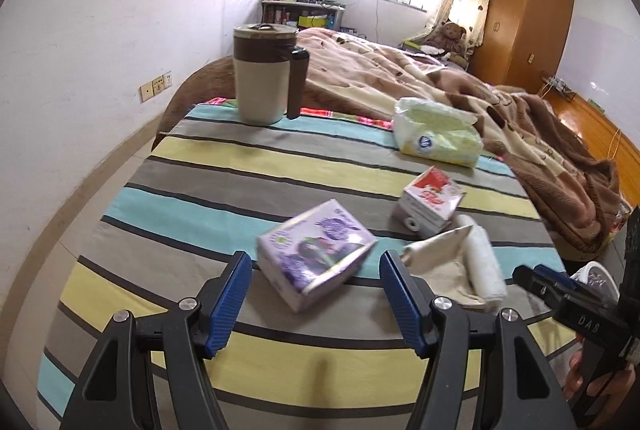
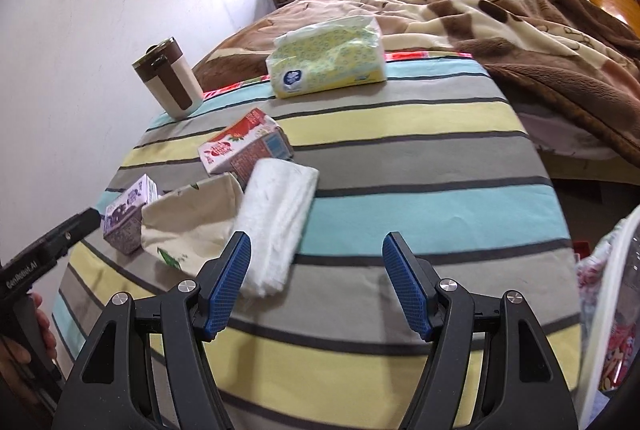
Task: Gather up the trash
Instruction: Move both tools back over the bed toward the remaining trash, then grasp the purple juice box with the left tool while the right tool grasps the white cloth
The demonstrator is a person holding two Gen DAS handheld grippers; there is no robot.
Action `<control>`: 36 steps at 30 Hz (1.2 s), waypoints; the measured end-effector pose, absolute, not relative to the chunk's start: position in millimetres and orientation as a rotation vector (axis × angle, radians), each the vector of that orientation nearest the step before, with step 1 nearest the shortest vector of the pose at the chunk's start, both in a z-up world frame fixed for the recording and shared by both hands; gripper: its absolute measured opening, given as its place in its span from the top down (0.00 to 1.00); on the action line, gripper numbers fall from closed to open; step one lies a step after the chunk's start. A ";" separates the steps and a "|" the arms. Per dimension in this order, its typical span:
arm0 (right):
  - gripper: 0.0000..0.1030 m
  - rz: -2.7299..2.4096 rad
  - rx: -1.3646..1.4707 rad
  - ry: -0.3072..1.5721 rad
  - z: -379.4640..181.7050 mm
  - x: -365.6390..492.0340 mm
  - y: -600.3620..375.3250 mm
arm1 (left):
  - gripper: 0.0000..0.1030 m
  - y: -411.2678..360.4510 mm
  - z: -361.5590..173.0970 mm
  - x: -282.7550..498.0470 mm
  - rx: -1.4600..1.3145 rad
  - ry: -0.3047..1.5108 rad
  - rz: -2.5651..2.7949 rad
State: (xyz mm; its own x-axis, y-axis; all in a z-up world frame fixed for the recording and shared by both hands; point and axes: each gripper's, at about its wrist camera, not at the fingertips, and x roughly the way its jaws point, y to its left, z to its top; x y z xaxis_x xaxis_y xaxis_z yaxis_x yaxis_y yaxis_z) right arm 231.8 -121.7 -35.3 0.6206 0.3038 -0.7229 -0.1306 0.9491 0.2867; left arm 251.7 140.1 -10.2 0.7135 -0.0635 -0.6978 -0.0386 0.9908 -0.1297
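Striped tabletop (image 1: 280, 166): purple carton (image 1: 316, 254) sits just ahead at 12 o'clock of the open, empty left tongs (image 1: 316, 306); right tongs (image 2: 316, 286) also open.

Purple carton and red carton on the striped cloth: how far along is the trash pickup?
Done: nothing visibly collected. The purple carton and red carton both lie on the striped cloth.
In hand: nothing. The left hand-held gripper is open, lined up just short of the purple carton; the right hand-held gripper is open beside the white folded towel.
Left: grasp both cartons and bin them.
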 end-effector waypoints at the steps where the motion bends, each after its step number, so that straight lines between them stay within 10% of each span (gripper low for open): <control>1: 0.32 0.259 0.216 0.871 -35.6 233.8 -119.5 | 0.36 142.1 -11.0 253.7 -0.135 0.779 -0.008; 36: 0.29 0.227 0.060 0.921 -49.0 261.9 -82.8 | 0.29 146.9 -56.2 317.0 -0.028 0.919 -0.103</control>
State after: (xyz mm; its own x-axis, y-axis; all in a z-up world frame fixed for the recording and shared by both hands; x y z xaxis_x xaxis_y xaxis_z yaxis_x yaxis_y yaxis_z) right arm 261.9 -82.8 -49.0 0.5830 0.2202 -0.7821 -0.1687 0.9744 0.1486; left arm 317.0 146.9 -56.2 0.6021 -0.1007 -0.7920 0.0771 0.9947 -0.0679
